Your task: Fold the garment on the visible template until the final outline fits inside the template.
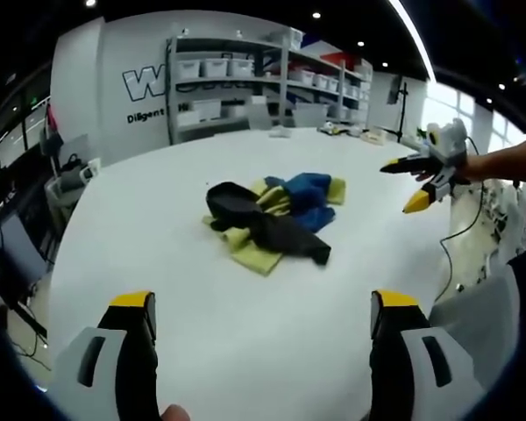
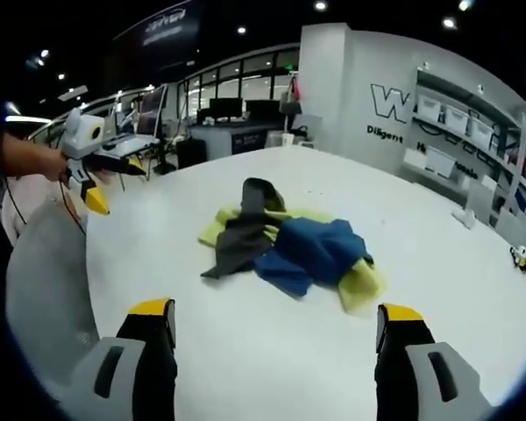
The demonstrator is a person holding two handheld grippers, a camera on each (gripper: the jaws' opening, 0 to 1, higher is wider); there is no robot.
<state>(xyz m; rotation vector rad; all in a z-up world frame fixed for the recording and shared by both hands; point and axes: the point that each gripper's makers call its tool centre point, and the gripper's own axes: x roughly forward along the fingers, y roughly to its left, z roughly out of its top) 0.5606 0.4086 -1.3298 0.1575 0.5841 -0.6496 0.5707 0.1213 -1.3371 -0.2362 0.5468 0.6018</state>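
A crumpled garment of yellow, blue and dark grey cloth lies in a heap near the middle of a wide white desk; no part of it is spread flat. In the left gripper view, the left claw hangs over the near edge of the desk with its two yellow-tipped jaws wide apart and nothing between them, well short of the garment. In that same view the right claw is held in a person's hand above the far right side of the desk, its jaws parted and holding nothing. In the right gripper view, the right claw shows its jaws spread wide above the desk, apart from the garment, and the left claw hangs beyond the desk's left edge, jaws parted. Shelves with white bins stand against the wall behind.
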